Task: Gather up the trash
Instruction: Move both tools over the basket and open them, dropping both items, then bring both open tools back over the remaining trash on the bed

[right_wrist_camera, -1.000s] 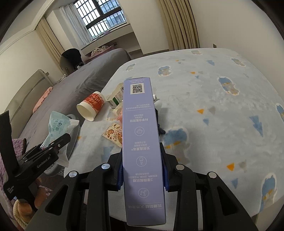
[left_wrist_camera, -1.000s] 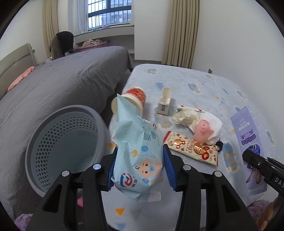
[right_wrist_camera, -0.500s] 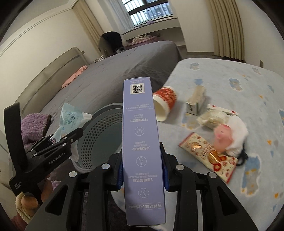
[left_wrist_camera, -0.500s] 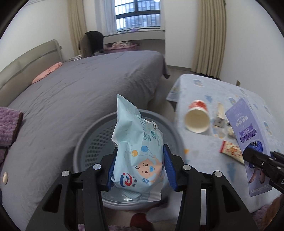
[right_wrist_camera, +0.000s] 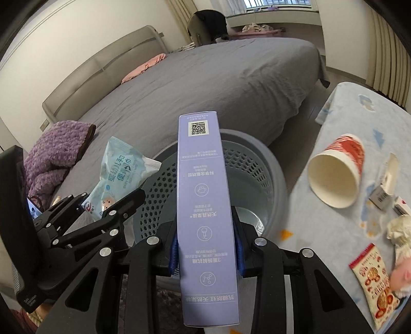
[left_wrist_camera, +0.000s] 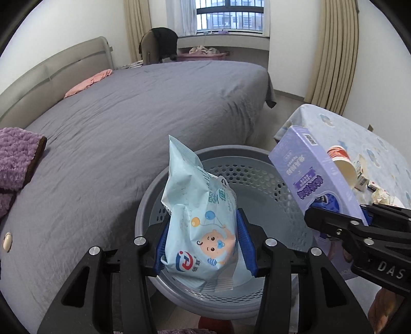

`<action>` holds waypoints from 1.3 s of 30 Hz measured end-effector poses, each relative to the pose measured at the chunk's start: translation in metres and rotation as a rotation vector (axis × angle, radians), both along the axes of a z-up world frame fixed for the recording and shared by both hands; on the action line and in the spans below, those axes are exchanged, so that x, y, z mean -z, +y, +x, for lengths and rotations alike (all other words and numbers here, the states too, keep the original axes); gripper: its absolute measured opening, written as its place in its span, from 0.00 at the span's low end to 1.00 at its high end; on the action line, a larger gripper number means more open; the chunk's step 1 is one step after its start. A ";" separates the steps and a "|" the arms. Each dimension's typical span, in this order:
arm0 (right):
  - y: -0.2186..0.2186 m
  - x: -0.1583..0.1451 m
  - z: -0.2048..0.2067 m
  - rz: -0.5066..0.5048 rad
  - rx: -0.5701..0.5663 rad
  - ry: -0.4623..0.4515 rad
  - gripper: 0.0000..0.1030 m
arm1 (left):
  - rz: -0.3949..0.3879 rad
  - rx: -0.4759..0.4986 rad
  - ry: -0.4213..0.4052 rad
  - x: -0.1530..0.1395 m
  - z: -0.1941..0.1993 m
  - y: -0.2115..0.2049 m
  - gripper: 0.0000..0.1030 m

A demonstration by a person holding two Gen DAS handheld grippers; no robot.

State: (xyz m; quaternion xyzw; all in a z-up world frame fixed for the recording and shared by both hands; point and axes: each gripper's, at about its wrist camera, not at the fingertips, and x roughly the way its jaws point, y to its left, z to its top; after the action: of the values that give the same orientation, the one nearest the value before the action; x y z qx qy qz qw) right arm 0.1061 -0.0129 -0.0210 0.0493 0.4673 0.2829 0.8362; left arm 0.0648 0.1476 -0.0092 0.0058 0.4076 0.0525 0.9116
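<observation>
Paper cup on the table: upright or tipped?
Tipped. The paper cup lies on its side on the table, its open mouth facing the camera, red printed base pointing away. Nothing shows inside it.

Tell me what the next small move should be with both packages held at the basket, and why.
Probably open the left claw first: its blue wipes pack already hangs over the grey basket, so it should drop in. The right claw clamps the purple box nearer the rim.

Home bedroom, grey bed (left_wrist_camera: 143, 108), curtained window (left_wrist_camera: 228, 15)
</observation>
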 end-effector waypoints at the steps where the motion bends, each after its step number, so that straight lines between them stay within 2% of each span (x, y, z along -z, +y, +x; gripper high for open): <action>1: 0.003 0.003 0.002 -0.004 -0.007 0.004 0.31 | -0.005 -0.007 0.005 0.002 0.000 0.004 0.46; 5: 0.008 0.012 0.009 -0.007 -0.024 0.017 0.32 | -0.023 -0.040 0.023 0.005 0.002 0.012 0.52; 9: 0.004 0.014 0.011 0.008 -0.010 0.012 0.50 | -0.017 -0.063 0.016 0.006 0.001 0.018 0.64; 28: 0.000 0.007 0.003 -0.029 0.034 -0.048 0.50 | 0.009 -0.112 -0.015 0.003 -0.004 0.021 0.85; 39: -0.001 0.006 -0.003 -0.046 0.048 -0.071 0.55 | 0.012 -0.119 -0.036 0.000 -0.007 0.021 0.90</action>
State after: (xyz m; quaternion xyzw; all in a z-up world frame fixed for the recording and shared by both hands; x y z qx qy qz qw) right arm 0.1033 -0.0140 -0.0267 0.0310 0.4423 0.2534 0.8598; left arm 0.0580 0.1689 -0.0096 -0.0142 0.3906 0.1093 0.9140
